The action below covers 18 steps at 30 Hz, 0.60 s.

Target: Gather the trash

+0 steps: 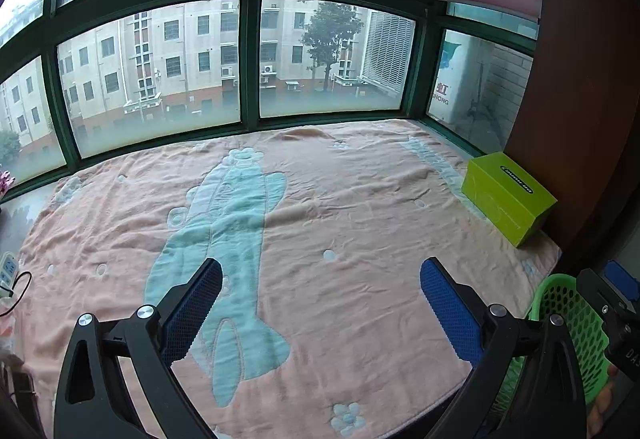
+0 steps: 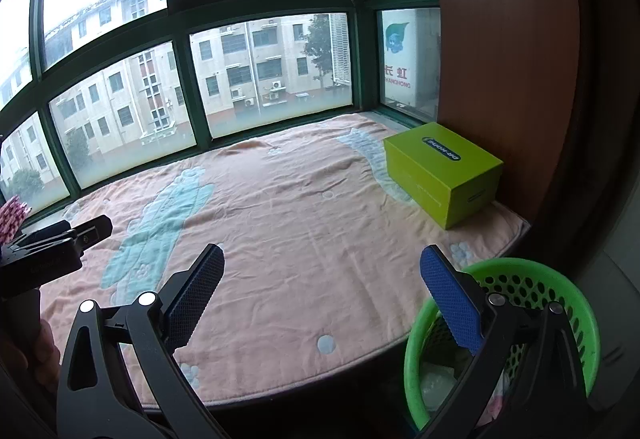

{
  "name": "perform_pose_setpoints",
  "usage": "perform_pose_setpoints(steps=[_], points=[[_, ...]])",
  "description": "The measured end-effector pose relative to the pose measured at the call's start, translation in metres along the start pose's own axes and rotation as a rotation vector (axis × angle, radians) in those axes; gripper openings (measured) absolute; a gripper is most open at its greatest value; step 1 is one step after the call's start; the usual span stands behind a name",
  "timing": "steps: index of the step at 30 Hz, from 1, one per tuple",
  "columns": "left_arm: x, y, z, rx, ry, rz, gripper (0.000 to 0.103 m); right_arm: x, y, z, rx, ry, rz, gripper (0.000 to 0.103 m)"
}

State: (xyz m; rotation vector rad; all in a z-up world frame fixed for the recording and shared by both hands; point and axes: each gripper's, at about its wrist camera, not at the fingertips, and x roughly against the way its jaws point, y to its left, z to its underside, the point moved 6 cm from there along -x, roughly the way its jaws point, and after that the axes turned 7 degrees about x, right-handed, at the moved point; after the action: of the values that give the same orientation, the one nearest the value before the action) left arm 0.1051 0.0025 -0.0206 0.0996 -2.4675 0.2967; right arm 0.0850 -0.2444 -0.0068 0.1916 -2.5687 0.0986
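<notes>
- Currently both spread wide and empty: left tongs (image 1: 320,303) and right tongs (image 2: 322,291), each with blue cross-hatched rubber pads (image 1: 450,309) on black plastic arms.
- Below the near right edge of the bench (image 2: 516,227): green perforated plastic basket (image 2: 576,323), round, open-topped, with pale crumpled trash (image 2: 438,383) inside, partly hidden by the right tongs.
- Covering the bench: peach towelling blanket (image 1: 360,239) with a pale blue cartoon motif, soft and creased; no loose trash visible on it.
- At the far right, against a brown panel: lime-green cardboard box (image 2: 440,167), rigid, sharp-edged, closed.
- Probable risks: box mistaken for trash; light basket knocked or tipped by the right tongs just above its rim; blanket pinched and dragged by the grippy pads.
</notes>
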Motion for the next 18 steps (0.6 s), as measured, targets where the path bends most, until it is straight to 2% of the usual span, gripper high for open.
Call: perform_pose_setpoints(steps=[18], points=[[-0.0008,-0.0001,0.0021,0.001,0.003,-0.002,0.096,0.0001,-0.0005,0.0004,-0.007,0.004,-0.001,0.097]])
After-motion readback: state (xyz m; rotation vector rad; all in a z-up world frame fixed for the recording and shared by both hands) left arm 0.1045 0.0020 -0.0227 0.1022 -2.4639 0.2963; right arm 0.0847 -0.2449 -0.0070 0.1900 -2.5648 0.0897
